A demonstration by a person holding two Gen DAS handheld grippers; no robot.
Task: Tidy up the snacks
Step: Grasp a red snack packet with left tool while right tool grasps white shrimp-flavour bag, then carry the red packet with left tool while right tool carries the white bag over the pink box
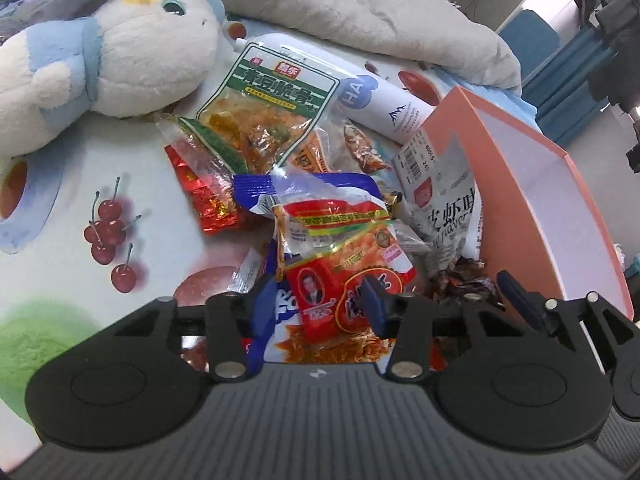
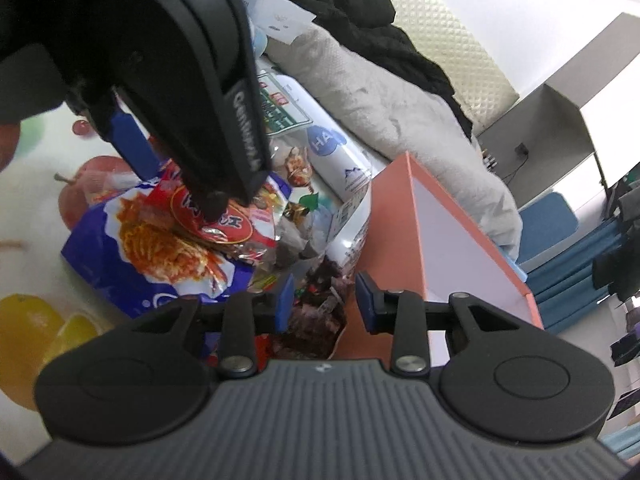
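Observation:
A heap of snack packets lies on a fruit-print cloth (image 1: 80, 168). My left gripper (image 1: 320, 300) has its fingers on both sides of a red snack packet (image 1: 348, 276) that lies on a blue noodle bag (image 1: 276, 300). A green-labelled packet (image 1: 272, 108) lies behind, a white shrimp-snack bag (image 1: 444, 208) to the right. My right gripper (image 2: 326, 304) is open over dark wrappers (image 2: 316, 316), beside the pink box (image 2: 440, 232). The left gripper (image 2: 180, 80) shows large in the right wrist view, above the red packet (image 2: 212, 220) and blue bag (image 2: 132, 264).
A white and blue plush toy (image 1: 100, 56) lies at the far left. A white spray bottle (image 1: 384, 100) lies behind the heap. A grey blanket (image 1: 380, 12) and dark clothes (image 2: 360, 12) lie at the back. The pink box (image 1: 540, 184) stands open at the right.

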